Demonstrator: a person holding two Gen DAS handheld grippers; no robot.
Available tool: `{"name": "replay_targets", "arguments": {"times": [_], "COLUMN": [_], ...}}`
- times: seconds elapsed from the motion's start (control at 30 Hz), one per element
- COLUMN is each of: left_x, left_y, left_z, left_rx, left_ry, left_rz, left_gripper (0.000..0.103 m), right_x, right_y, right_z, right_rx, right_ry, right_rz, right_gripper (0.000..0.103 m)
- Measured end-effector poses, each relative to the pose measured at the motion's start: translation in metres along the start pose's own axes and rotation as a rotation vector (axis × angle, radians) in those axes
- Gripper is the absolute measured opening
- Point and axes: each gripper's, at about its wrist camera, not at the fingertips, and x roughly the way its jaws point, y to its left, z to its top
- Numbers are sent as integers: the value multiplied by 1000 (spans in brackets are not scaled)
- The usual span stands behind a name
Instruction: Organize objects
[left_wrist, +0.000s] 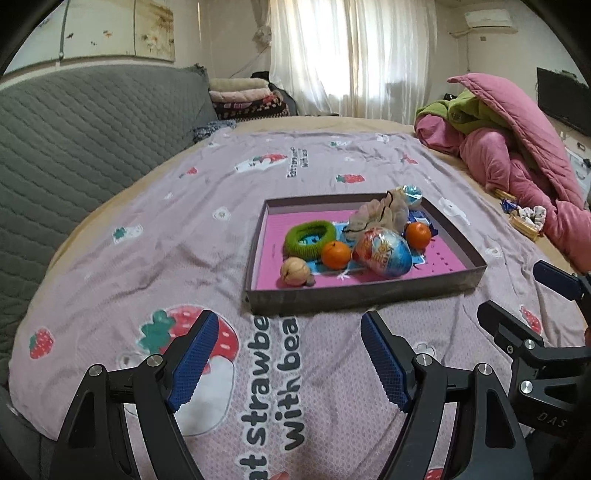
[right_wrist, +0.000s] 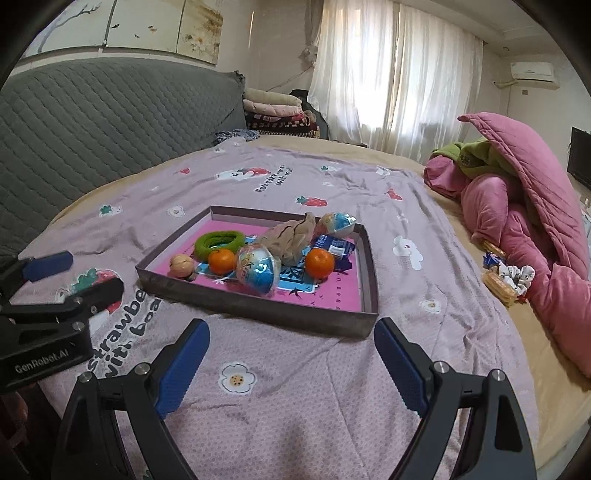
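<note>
A shallow grey tray (left_wrist: 365, 291) (right_wrist: 258, 310) with a pink floor lies on the bed. In it are a green ring (left_wrist: 310, 238) (right_wrist: 218, 242), a walnut (left_wrist: 294, 271) (right_wrist: 181, 264), two oranges (left_wrist: 335, 254) (left_wrist: 418, 234) (right_wrist: 221, 261) (right_wrist: 320, 263), a foil egg (left_wrist: 384, 252) (right_wrist: 256, 269), a second egg (right_wrist: 338, 223), beige cloth (left_wrist: 376, 218) (right_wrist: 291, 236) and blue wrappers (right_wrist: 334, 245). My left gripper (left_wrist: 288, 332) (right_wrist: 79, 271) is open and empty just before the tray. My right gripper (right_wrist: 291, 341) (left_wrist: 524, 291) is open and empty at the tray's near right.
Loose snacks and a white scrunchie (right_wrist: 513, 277) (left_wrist: 524, 218) lie at the right beside a heap of pink quilt (right_wrist: 528, 221) (left_wrist: 517, 155). A grey quilted headboard (left_wrist: 74, 147) rises at the left. Folded blankets (right_wrist: 277, 110) are stacked at the back.
</note>
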Motion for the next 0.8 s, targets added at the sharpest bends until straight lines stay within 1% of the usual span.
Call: {"name": "replay_targets", "arguments": {"times": [0.2, 0.6, 0.8], "left_x": [10, 27, 38], "left_y": [0, 2, 2], "left_z": [-7, -19, -25], "left_rx": [-4, -10, -11], "left_ry": [18, 33, 37], "left_rz": [2, 10, 10], "left_gripper": [80, 80, 80], "right_x": [3, 13, 27], "right_y": [3, 2, 3], "right_z": [-6, -24, -35], "right_rx": [-10, 23, 24], "right_ry": [-11, -8, 25], "right_rz": [-7, 18, 15], "right_gripper": [91, 91, 91]}}
